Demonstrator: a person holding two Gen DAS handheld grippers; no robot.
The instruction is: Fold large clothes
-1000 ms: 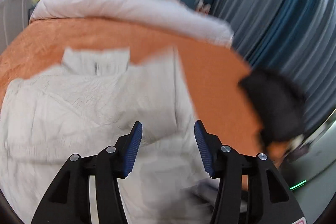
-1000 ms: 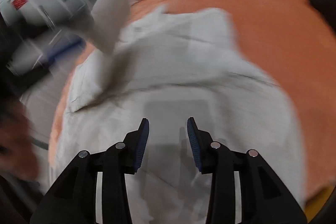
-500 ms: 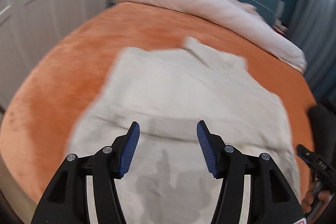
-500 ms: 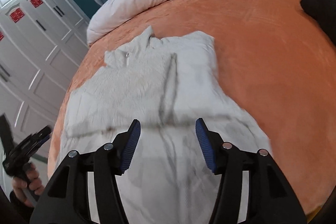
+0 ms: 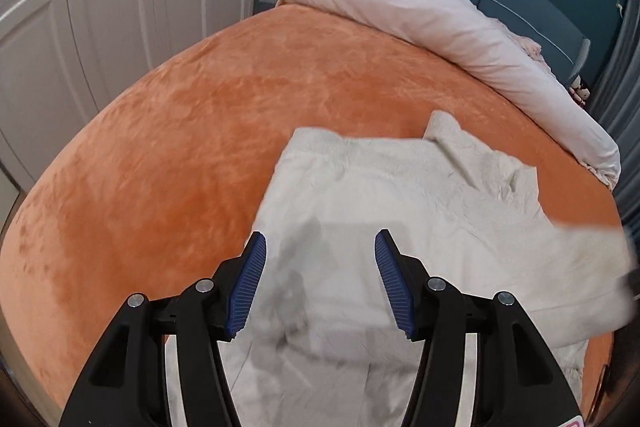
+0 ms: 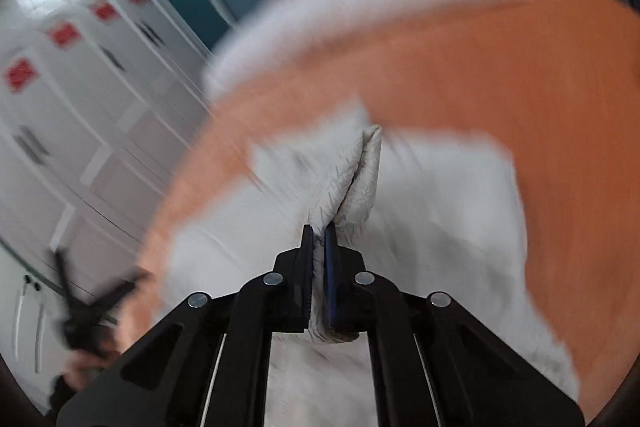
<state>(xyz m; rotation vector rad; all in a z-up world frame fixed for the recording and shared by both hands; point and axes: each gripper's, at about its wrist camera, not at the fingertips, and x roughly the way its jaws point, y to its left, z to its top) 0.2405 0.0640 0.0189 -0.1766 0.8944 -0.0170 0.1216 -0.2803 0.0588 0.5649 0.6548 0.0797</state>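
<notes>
- Lying flat on the orange plush bed cover [image 5: 192,155], the large off-white crinkled jacket-like garment [image 5: 400,195] has its collar end toward the rolled white duvet [image 5: 440,23].
- Right gripper [image 6: 319,239]: fingers nearly together, pinching a raised ridge of the garment's fabric.
- Left gripper [image 5: 320,259]: fingers wide apart, holding nothing, hovering above the garment's edge nearest the white panelled wardrobe doors [image 5: 80,27].
- Right view heavily blurred; fine detail unreadable.
- Risk: thin pinch may slip under the garment's weight, dropping the fold.
- Risk: one-sided lift could drag the cloth askew across the cover, bunching layers.
</notes>
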